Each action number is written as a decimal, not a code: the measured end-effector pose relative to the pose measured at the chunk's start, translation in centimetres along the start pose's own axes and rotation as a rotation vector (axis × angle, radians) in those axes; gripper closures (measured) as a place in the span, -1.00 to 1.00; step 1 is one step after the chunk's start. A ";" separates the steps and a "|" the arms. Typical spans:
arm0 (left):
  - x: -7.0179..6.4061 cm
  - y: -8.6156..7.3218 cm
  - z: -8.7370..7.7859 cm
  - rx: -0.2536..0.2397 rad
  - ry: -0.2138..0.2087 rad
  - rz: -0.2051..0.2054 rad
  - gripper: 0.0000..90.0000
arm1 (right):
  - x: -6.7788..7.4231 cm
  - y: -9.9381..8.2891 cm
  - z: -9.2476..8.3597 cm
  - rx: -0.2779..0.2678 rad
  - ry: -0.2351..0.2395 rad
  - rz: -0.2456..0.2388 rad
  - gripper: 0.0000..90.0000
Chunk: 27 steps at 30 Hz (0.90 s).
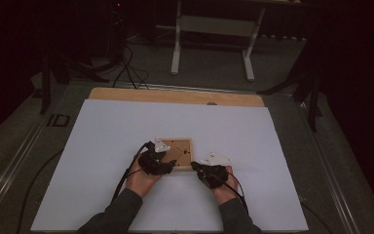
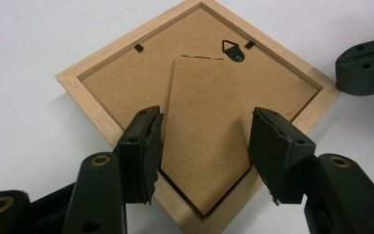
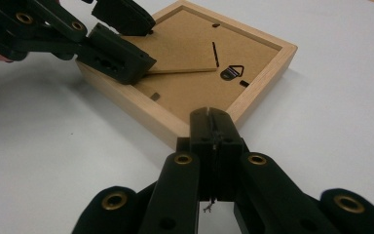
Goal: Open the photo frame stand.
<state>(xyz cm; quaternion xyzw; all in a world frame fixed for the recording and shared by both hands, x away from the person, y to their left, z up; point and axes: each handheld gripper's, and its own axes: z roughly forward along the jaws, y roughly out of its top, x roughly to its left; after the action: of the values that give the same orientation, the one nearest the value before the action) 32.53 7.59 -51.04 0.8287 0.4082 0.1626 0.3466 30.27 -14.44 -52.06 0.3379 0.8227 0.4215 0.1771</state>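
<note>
Nearest the person, two sleeved forearms come up onto the white sheet (image 1: pixel 126 131) that covers the tabletop (image 1: pixel 175 96). The right claw (image 3: pixel 213 119) has its jaws pressed together with nothing between them, and its tip rests against the near corner of the wooden picture frame (image 3: pixel 268 66). The left claw (image 2: pixel 204 146) is spread, one jaw on each side of the fold-out stand (image 2: pixel 202 141) on the frame's brown backing board (image 2: pixel 121 92); the pads do not press on it. In the right gripper view the stand is lifted a little off the backing at its free end, with the left claw's jaws over it. The frame lies face down in the middle of the sheet, just ahead of both hands. On the backing, farther from the left claw, sit a small black hanger (image 2: pixel 233 50) and little black tabs (image 2: pixel 138 48). Beyond the tabletop's far wooden edge stands a white-legged stand (image 1: pixel 213 46) on the dark floor
</note>
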 end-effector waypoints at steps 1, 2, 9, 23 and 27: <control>0.1 0.0 0.0 0.001 -0.001 -0.002 0.07 | 0.0 0.0 0.0 0.000 0.000 0.000 0.99; 0.1 0.0 -0.1 0.004 -0.011 -0.006 0.10 | 0.0 0.0 0.0 0.000 0.000 -0.001 0.99; 0.3 0.7 -0.2 0.036 -0.021 -0.005 0.13 | 0.0 0.0 0.0 0.000 0.001 -0.004 0.99; 0.4 0.7 -0.5 0.011 -0.028 -0.040 0.01 | 0.0 0.0 0.0 0.001 0.001 -0.008 0.99; 0.4 0.3 -0.4 0.022 -0.024 -0.030 0.00 | 0.0 0.0 0.0 0.000 0.001 -0.007 0.99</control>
<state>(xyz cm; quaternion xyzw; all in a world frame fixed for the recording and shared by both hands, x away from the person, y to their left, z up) 32.68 7.97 -50.58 0.8282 0.4183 0.1430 0.3445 30.27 -14.45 -52.06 0.3349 0.8240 0.4208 0.1782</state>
